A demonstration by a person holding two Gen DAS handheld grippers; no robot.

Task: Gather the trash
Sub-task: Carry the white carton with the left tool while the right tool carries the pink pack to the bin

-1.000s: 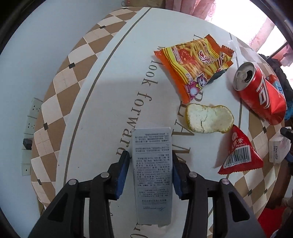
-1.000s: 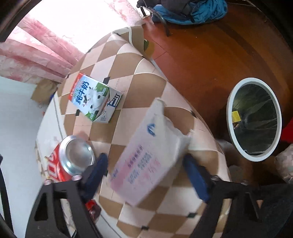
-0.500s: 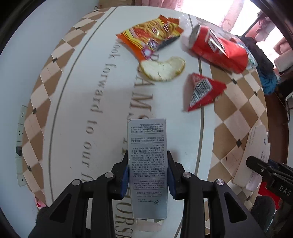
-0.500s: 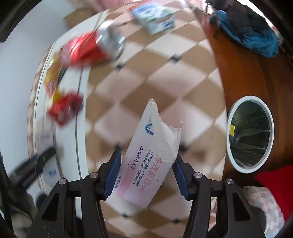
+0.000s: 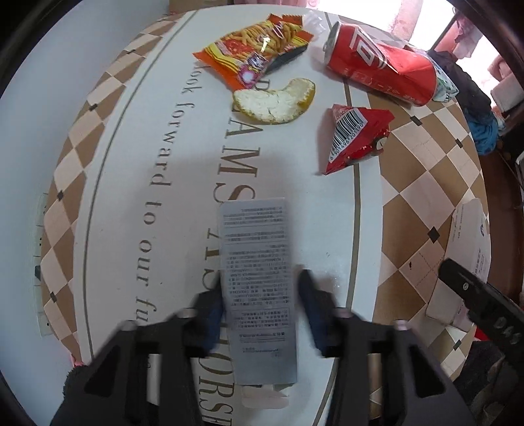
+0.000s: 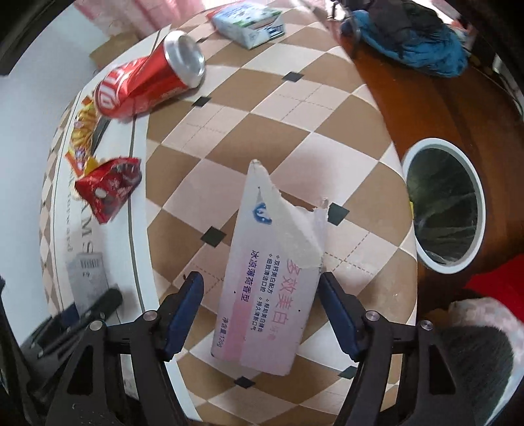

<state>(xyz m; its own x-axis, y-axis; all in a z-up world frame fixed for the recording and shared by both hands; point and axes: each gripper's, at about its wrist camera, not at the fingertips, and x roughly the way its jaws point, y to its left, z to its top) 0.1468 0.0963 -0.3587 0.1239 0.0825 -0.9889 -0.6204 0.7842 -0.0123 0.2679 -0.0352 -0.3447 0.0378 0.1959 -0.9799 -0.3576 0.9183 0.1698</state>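
Observation:
My left gripper (image 5: 258, 304) stands around a grey printed box (image 5: 257, 275) above the white table (image 5: 108, 203); its jaws look slightly parted from the box sides, blurred. My right gripper (image 6: 262, 295) has its jaws spread wide of a torn pink-white toothpaste box (image 6: 271, 278), with a gap on each side. Farther off lie a red can (image 5: 380, 73), an orange snack bag (image 5: 255, 55), a peel (image 5: 275, 98) and a red wrapper (image 5: 357, 134). A white-rimmed bin (image 6: 442, 206) stands on the floor at right.
A milk carton (image 6: 249, 23) lies at the table's far edge. Blue clothing (image 6: 416, 42) sits on a chair beyond. The wooden floor (image 6: 458, 111) lies right of the table. Wall sockets (image 5: 41, 229) are at the left.
Both grippers' jaws have widened from the boxes they were clamping. The left view has shifted, and its gripper is blurred with motion. The right view has swung toward the table centre.

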